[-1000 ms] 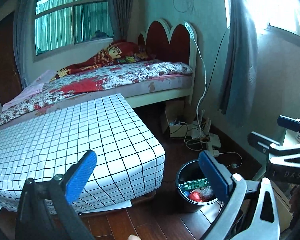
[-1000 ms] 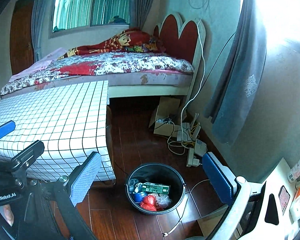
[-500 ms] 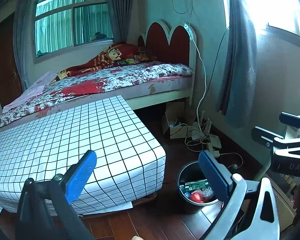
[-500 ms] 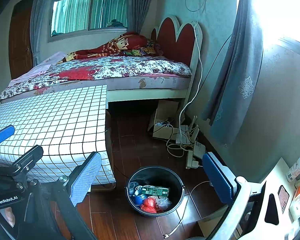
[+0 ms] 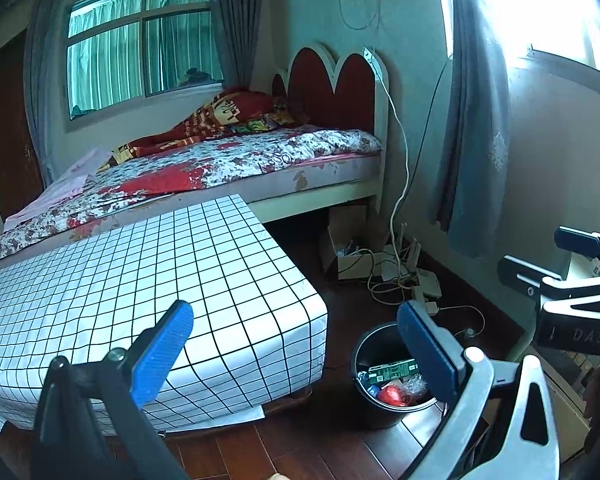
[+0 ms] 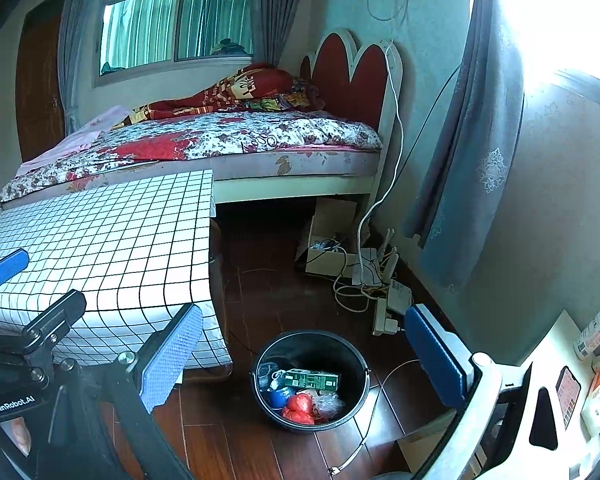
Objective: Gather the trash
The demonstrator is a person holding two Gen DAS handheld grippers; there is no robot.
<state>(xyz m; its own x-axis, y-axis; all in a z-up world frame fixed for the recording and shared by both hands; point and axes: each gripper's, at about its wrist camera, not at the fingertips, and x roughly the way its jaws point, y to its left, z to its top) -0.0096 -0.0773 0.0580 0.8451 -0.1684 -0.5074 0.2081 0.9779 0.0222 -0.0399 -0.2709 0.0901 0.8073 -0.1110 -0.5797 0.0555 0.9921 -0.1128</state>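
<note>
A black bucket (image 6: 260,364) stands on the dark wood floor beside the table; it also shows in the left wrist view (image 5: 374,416). Inside lie a green box (image 6: 310,380), red wrappers (image 6: 300,406), a blue item and clear plastic. My right gripper (image 6: 304,328) hangs open above the bucket with nothing between its blue pads. My left gripper (image 5: 296,328) is open and empty too, over the table's corner and left of the bucket. Each gripper appears in the other's view: the left one (image 6: 32,288) over the table, the right one (image 5: 548,256) at the far right.
A low table with a black-and-white grid cloth (image 5: 140,280) fills the left. Behind it is a bed (image 6: 240,140) with a red headboard. Cables, a power strip (image 6: 382,312) and a cardboard box (image 6: 328,240) lie by the wall. A desk with a bottle (image 6: 594,332) stands at the right.
Both views have only drifted slightly. The grippers stay open and the bucket's contents look the same.
</note>
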